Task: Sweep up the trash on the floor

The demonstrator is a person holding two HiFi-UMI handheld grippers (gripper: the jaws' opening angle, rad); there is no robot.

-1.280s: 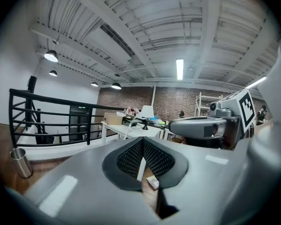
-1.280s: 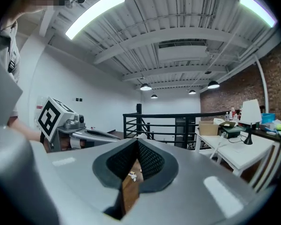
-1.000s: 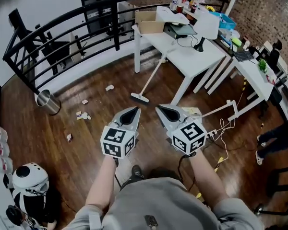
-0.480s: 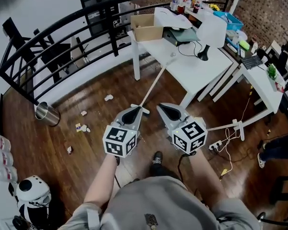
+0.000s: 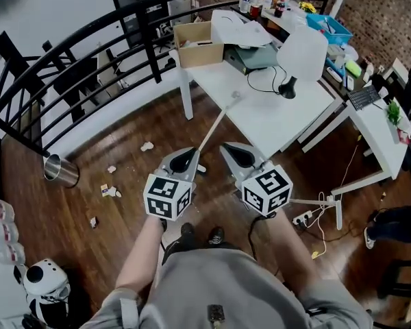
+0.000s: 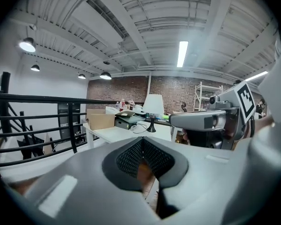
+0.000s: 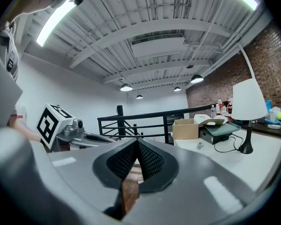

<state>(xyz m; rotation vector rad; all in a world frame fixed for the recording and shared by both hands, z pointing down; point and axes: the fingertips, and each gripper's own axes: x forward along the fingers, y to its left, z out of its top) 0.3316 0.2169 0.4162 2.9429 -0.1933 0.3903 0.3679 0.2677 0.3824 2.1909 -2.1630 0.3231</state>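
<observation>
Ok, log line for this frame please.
left gripper: shut, empty | right gripper: shut, empty | broom: against white table, not yet held | trash: scattered on floor, unswept

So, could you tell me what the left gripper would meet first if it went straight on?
Probably the broom leaning against the white table: its lower handle rises just beyond the left gripper, though depth is unclear.

The table is white; on it, a tan box and white lamp. Around it: brown plank floor, black railing, silver bin, pale trash. Left gripper and right gripper are grey, cubes black-and-white squared.
</observation>
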